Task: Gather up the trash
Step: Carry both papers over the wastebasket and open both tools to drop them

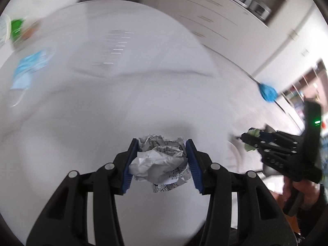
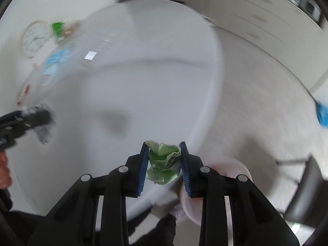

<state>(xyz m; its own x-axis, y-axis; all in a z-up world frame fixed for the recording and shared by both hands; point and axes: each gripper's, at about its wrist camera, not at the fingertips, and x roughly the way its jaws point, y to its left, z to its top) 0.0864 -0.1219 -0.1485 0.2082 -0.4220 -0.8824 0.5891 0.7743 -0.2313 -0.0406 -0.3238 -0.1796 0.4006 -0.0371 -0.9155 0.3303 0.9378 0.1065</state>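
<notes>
**A:** Where is the trash?

**B:** The crumpled newspaper ball (image 1: 158,160) is pinched between the blue pads of the left gripper (image 1: 162,162), above the white table (image 1: 123,102). The green paper wad (image 2: 164,162) is squeezed tight in the right gripper (image 2: 164,164), over the table's edge.

**A:** What else is around?

**B:** In the left camera, a blue face mask (image 1: 28,69) lies at ten o'clock. A blue mop head (image 1: 267,92) sits at two o'clock. It is all blurry.
</notes>
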